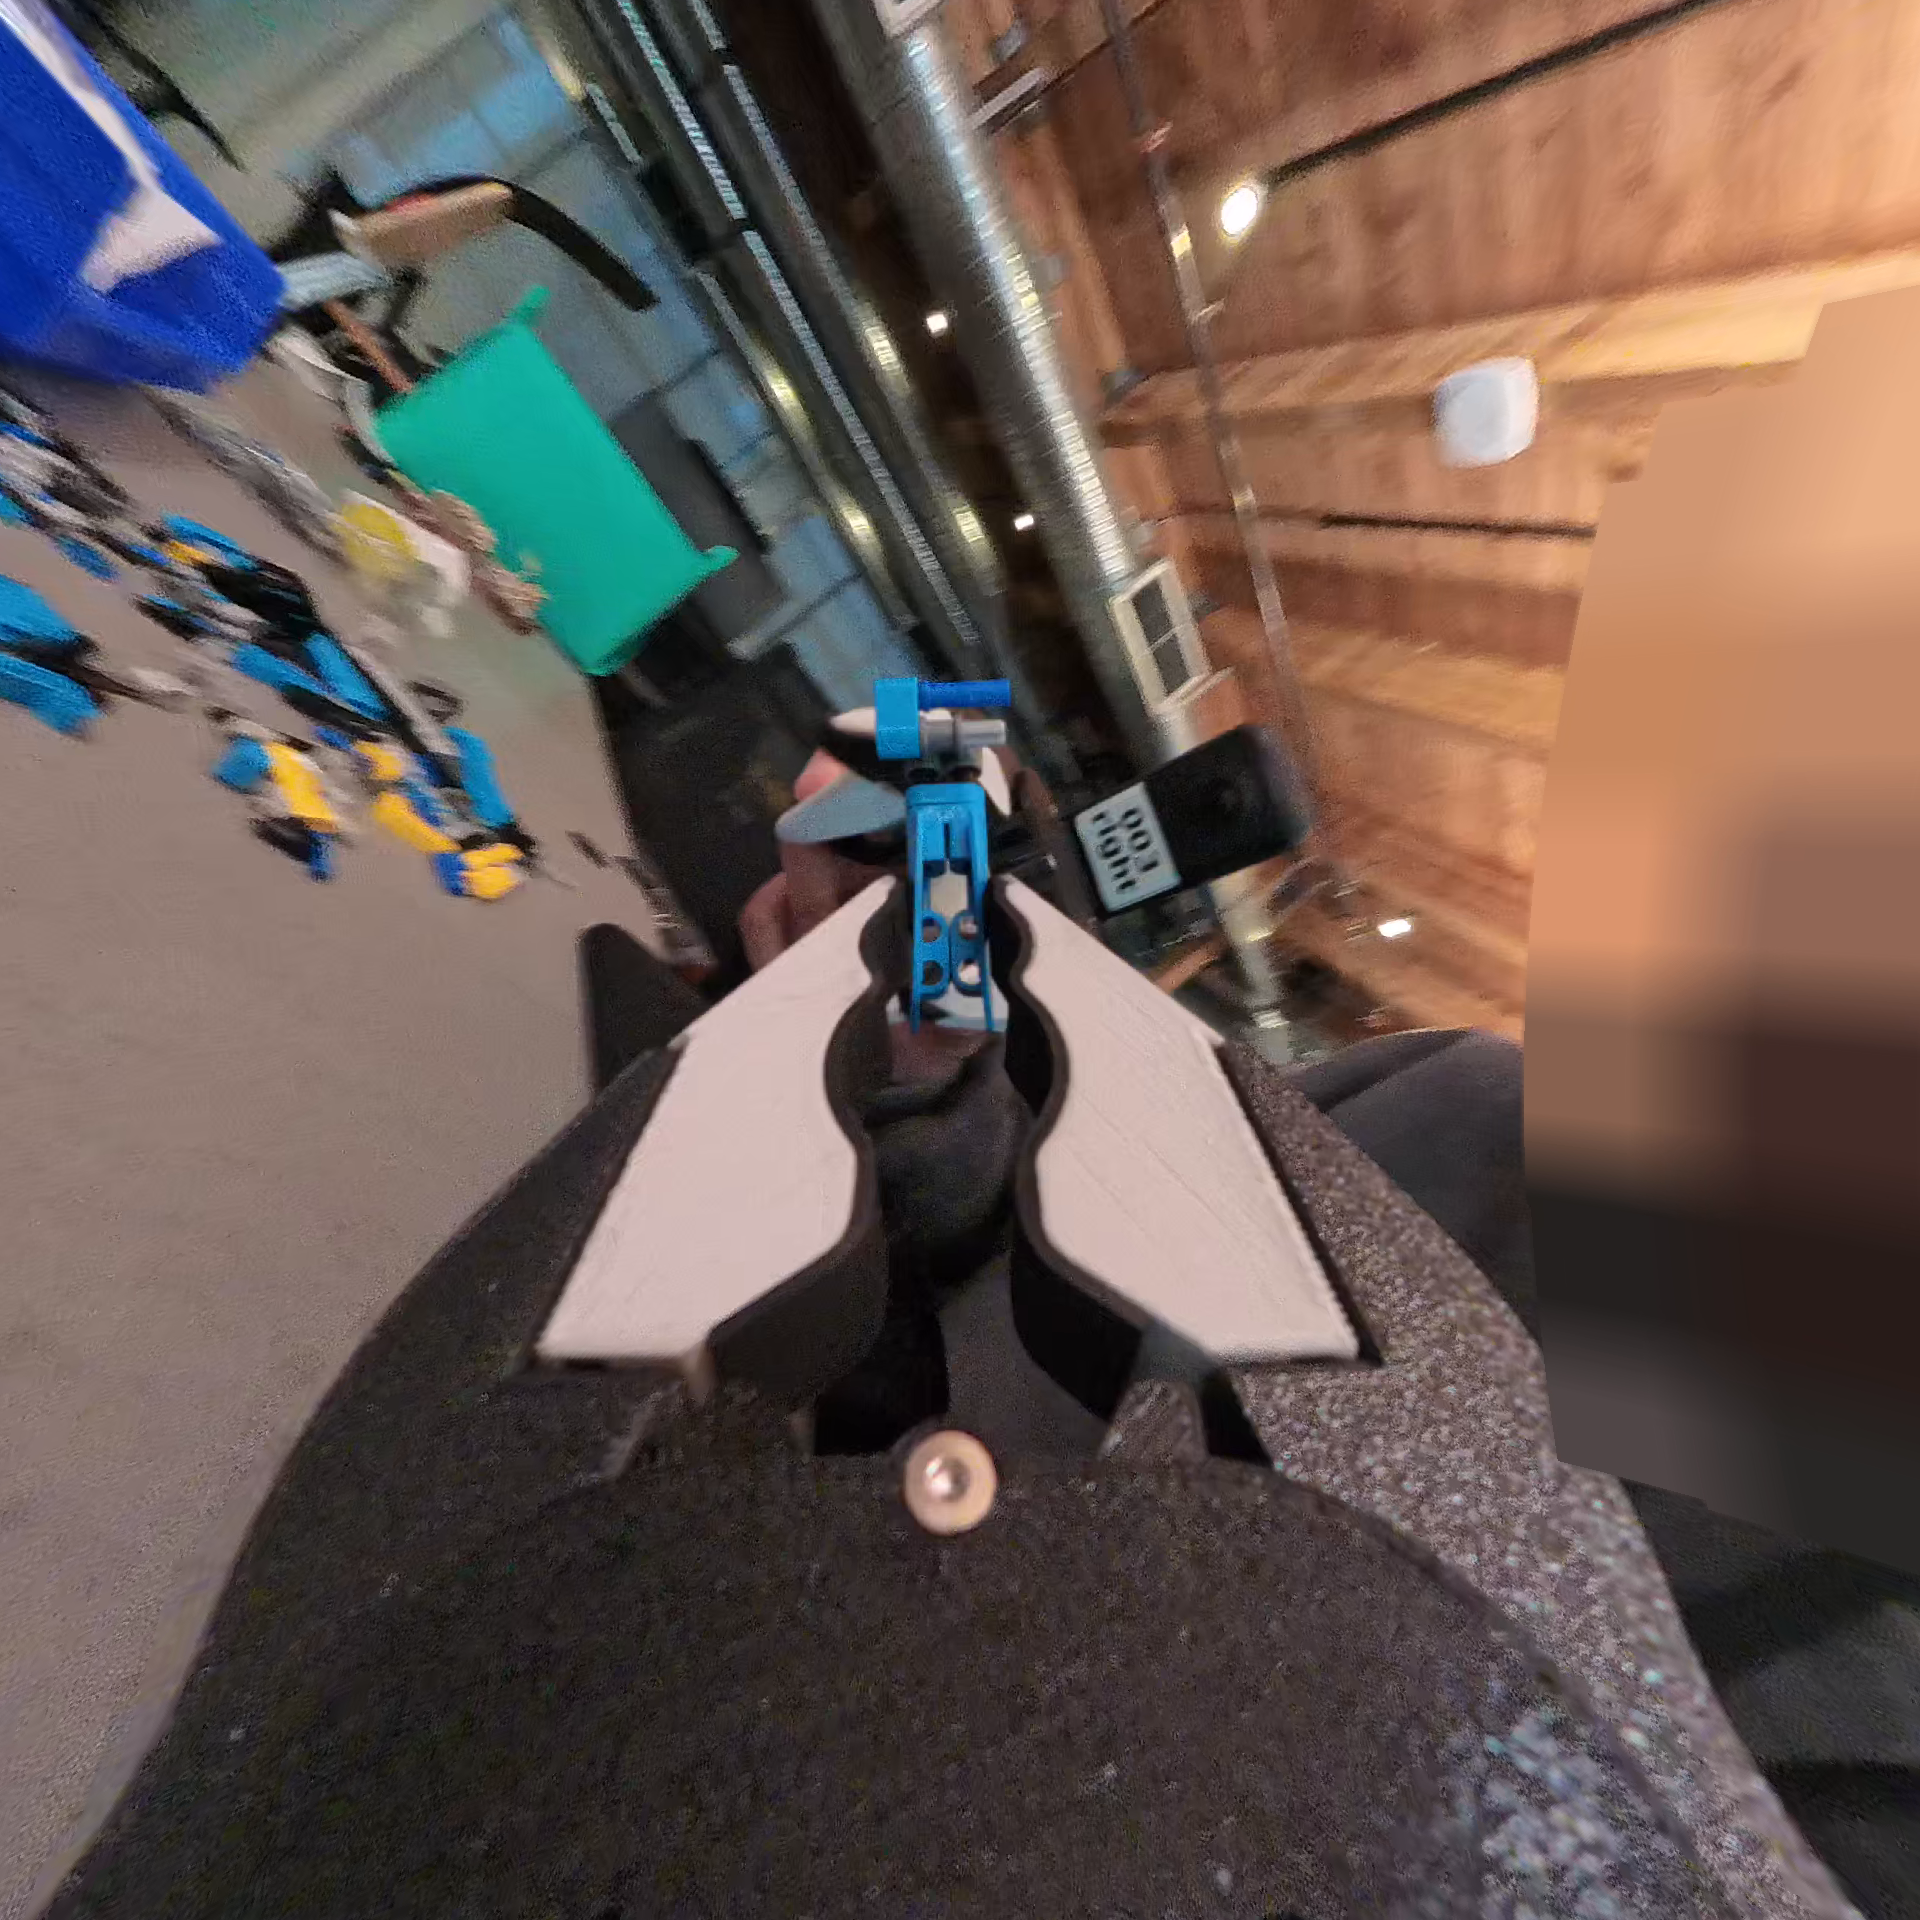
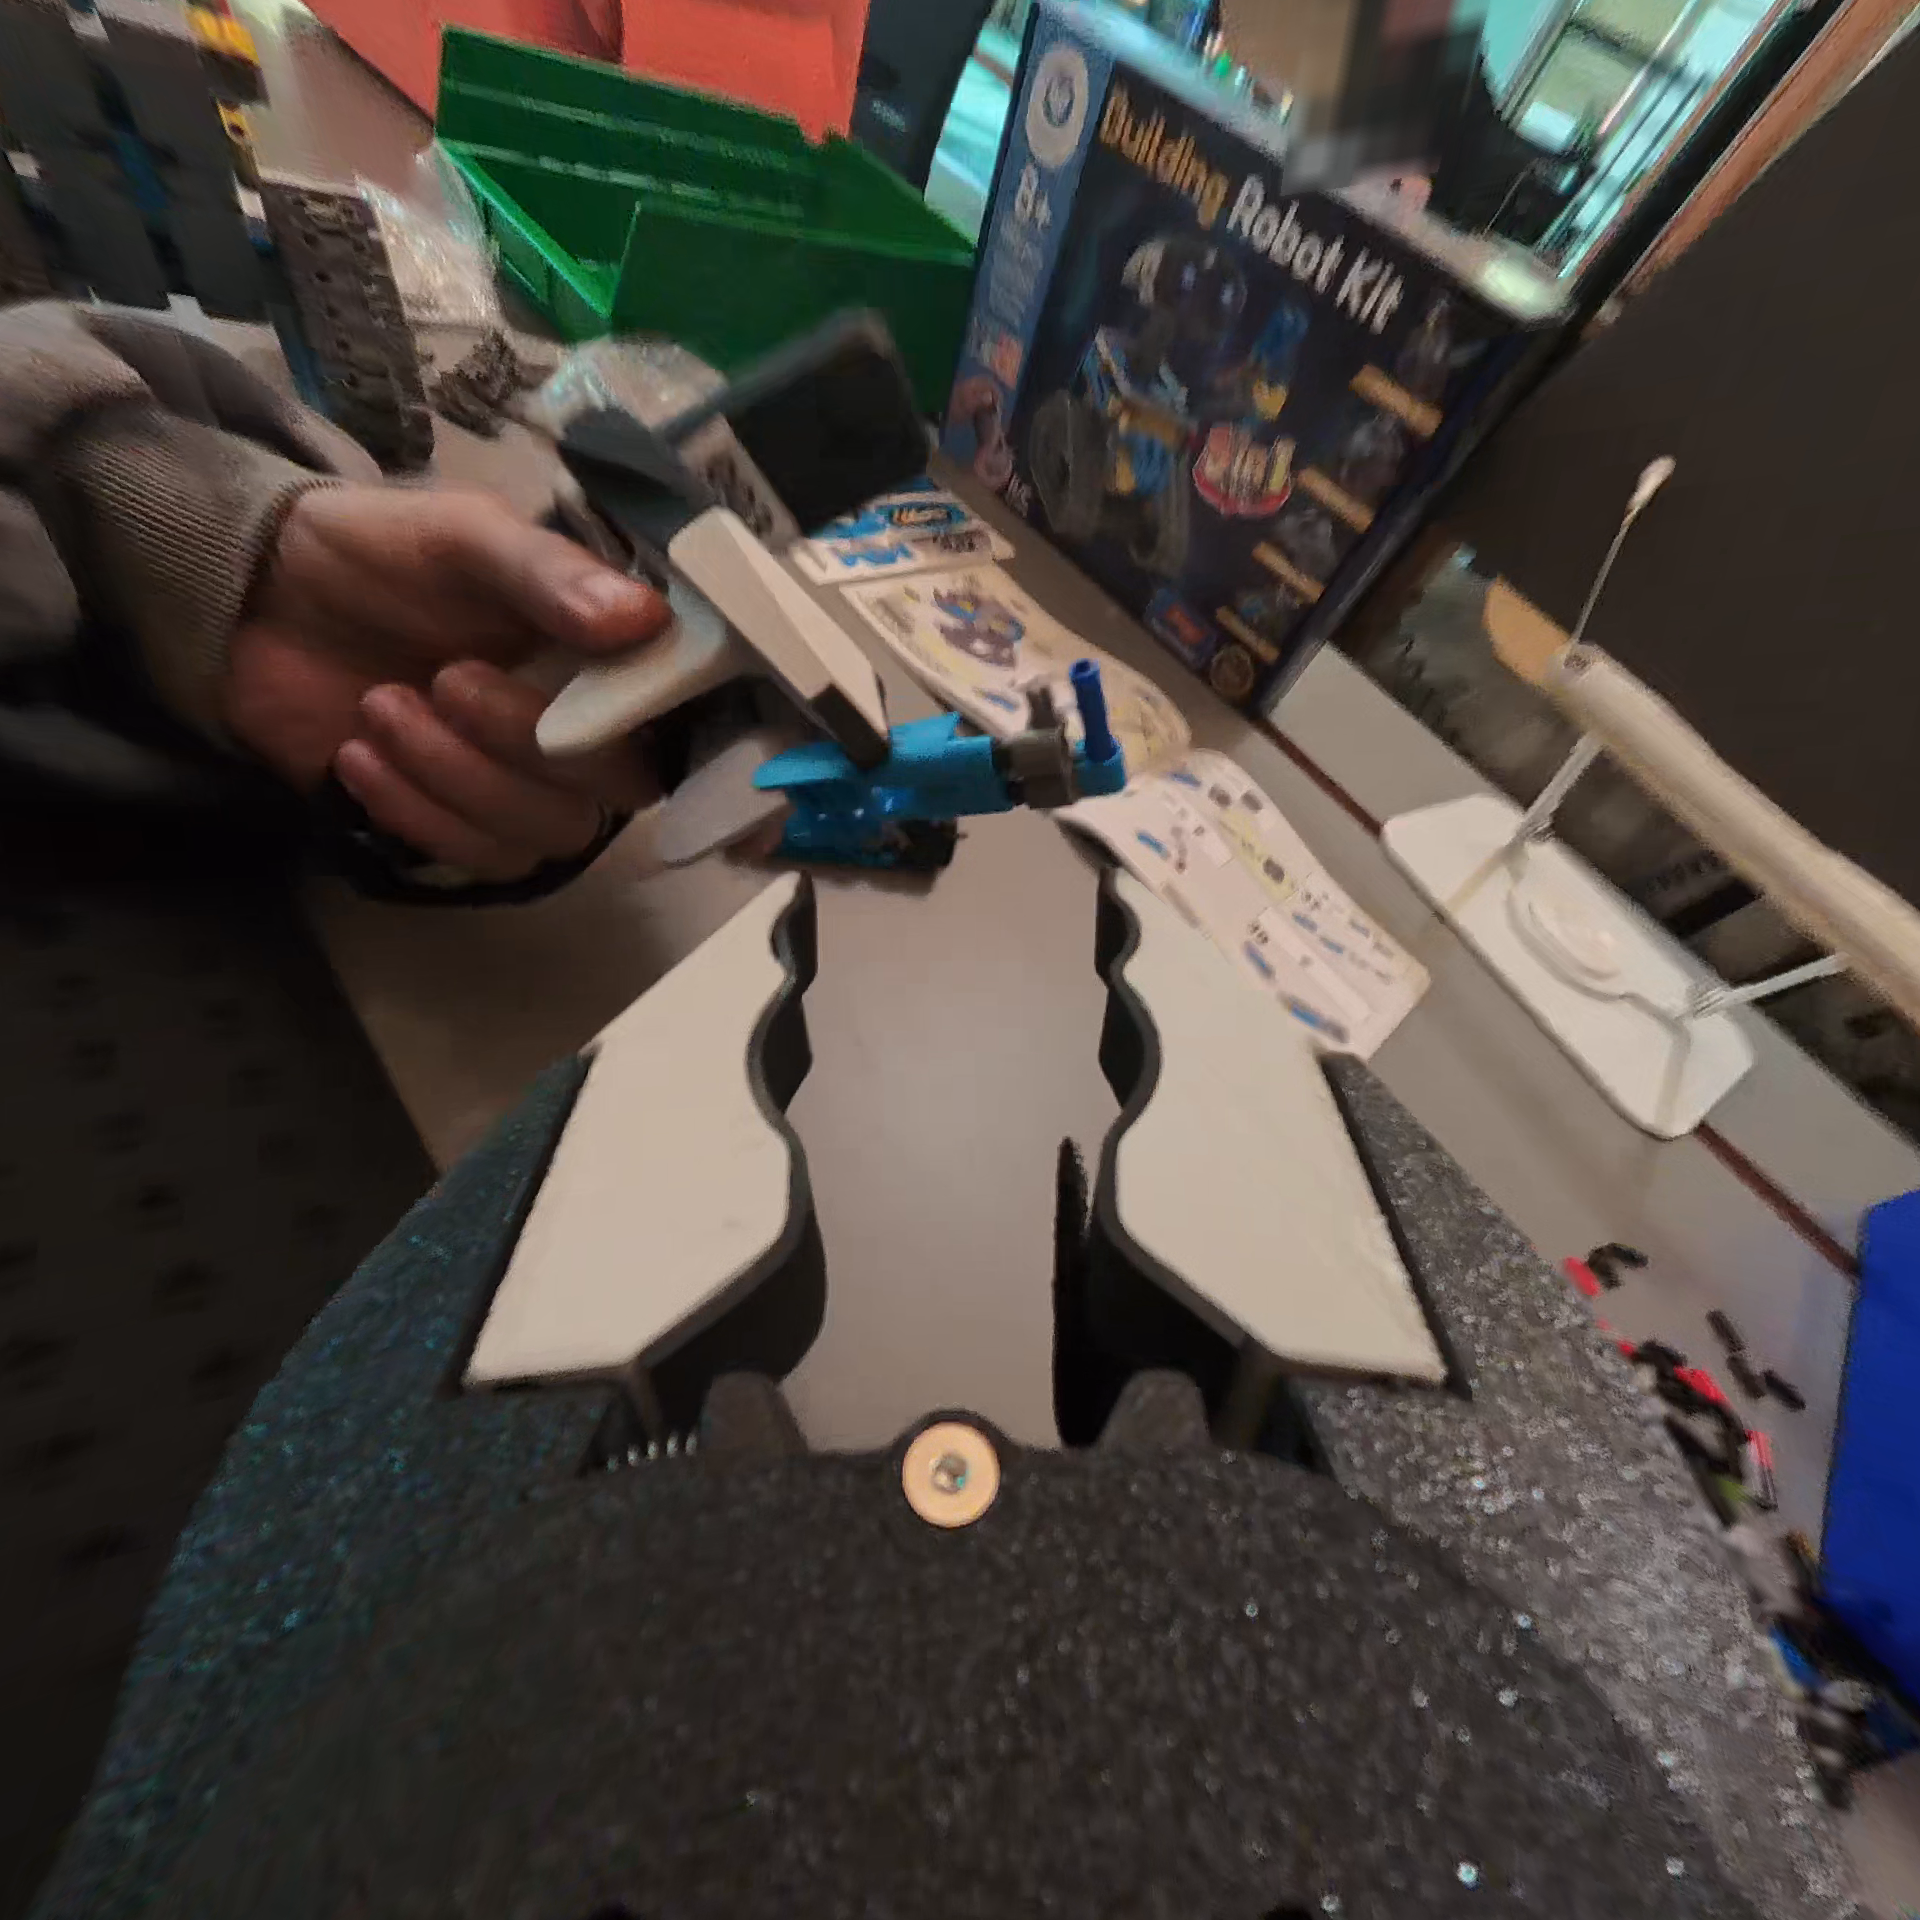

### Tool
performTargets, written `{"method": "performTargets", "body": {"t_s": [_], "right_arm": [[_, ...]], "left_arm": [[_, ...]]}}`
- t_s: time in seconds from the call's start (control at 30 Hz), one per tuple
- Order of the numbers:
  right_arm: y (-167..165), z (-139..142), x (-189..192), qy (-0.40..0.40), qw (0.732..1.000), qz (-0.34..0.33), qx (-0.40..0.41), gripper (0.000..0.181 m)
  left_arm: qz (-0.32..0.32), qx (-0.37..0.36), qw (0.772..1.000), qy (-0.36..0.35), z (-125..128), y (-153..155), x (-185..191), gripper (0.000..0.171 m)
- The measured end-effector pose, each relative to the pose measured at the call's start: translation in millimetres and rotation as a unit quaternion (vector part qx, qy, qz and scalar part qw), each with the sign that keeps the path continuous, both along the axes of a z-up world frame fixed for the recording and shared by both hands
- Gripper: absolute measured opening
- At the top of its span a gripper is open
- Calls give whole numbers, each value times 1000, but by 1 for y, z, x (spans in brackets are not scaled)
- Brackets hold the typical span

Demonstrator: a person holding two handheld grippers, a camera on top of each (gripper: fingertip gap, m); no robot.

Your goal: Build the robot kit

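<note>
A: Sleeve and hand (image 2: 416,665) are seen at the left of the right wrist view, wrapped round the grey-and-white handle of the left gripper (image 2: 831,774), whose jaws are closed on a small blue plastic building-kit assembly with a grey connector and a blue pin at its tip (image 2: 935,779).

B: Confirmed from the left wrist view: the blue assembly (image 1: 951,914) is pinched between the white fingertips near its lower end and is held in the air, upright in that view, with most of it standing beyond the tips.

A: Nearer the middle, the right gripper (image 2: 951,904) is shown wide open and empty, its tips just short of the assembly and apart from it.

B: A slip could be caused by so small a bite; the piece might be levered out of the pinch if it were pushed sideways.

A: Below, a printed instruction sheet (image 2: 1247,894) is spread on the pale grey tabletop (image 2: 935,1039). Further right, a printed cardboard kit box (image 2: 1226,364) and a white stand with a thin rod (image 2: 1558,935) are seen.

B: The pin or connector could be knocked off and lost among the small loose black and red pieces (image 2: 1704,1392) at the far right.
</note>
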State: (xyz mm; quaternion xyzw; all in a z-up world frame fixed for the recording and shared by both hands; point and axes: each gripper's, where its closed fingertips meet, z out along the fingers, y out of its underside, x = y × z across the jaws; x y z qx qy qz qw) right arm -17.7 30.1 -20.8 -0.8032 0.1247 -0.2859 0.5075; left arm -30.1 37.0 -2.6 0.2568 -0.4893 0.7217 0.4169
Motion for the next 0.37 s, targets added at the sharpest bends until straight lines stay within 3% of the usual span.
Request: {"method": "performTargets", "body": {"t_s": [0.13,0.27,0.37], "right_arm": [[6,17,-4,-70,997,8,-11,52],[8,31,-10,-130,991,6,-11,38],[5,36,-9,-130,992,4,-7,36]], "left_arm": [[-31,-53,997,45,8,2,-3,13],[-43,-56,997,42,8,2,-7,13],[-50,-56,996,41,7,0,-10,13]]}}
